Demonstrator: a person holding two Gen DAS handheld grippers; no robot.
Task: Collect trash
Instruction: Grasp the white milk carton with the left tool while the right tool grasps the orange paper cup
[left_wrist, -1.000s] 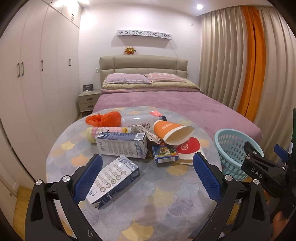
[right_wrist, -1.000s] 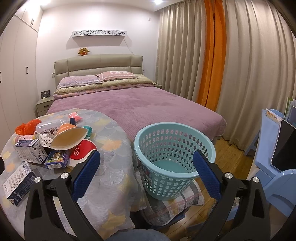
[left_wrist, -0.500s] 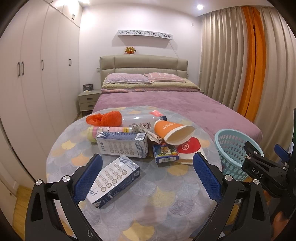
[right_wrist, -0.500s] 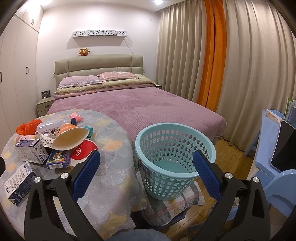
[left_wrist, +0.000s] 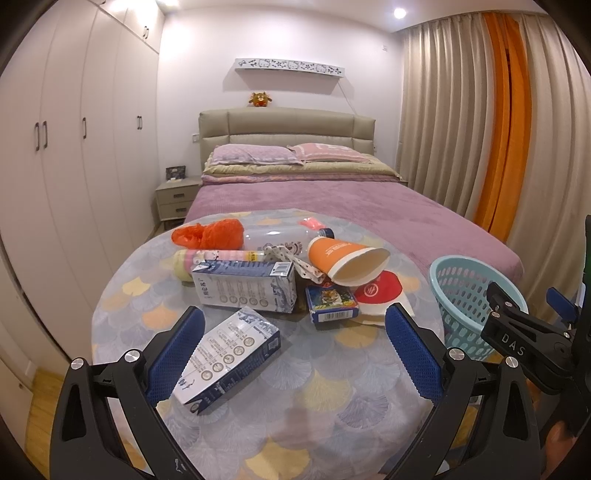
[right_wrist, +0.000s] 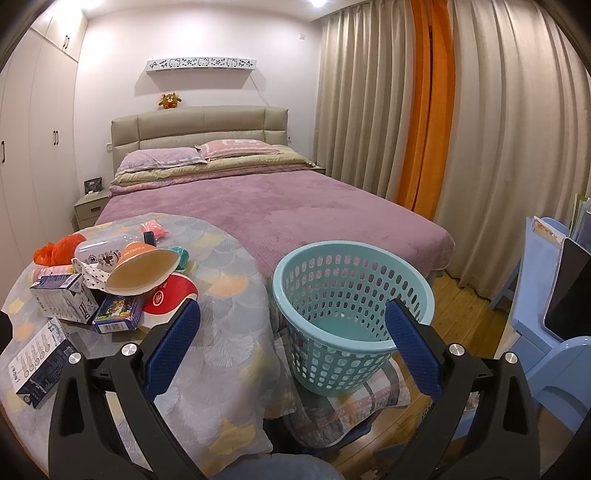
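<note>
Left wrist view: my left gripper (left_wrist: 293, 354) hangs with its jaws spread wide and nothing between them, over the round table (left_wrist: 332, 398). A blue-and-white carton (left_wrist: 227, 354) lies just beside the left blue pad. Farther back sit a second carton (left_wrist: 245, 286), an orange paper cup (left_wrist: 347, 260) on its side, a small card box (left_wrist: 332, 304) and an orange plastic bag (left_wrist: 208, 234).

Right wrist view: my right gripper (right_wrist: 293, 350) is also wide apart and empty, facing the teal basket (right_wrist: 351, 317), which stands just beside the table edge (right_wrist: 236, 332) on a plaid cushion (right_wrist: 351, 413); I see no trash inside it.
</note>
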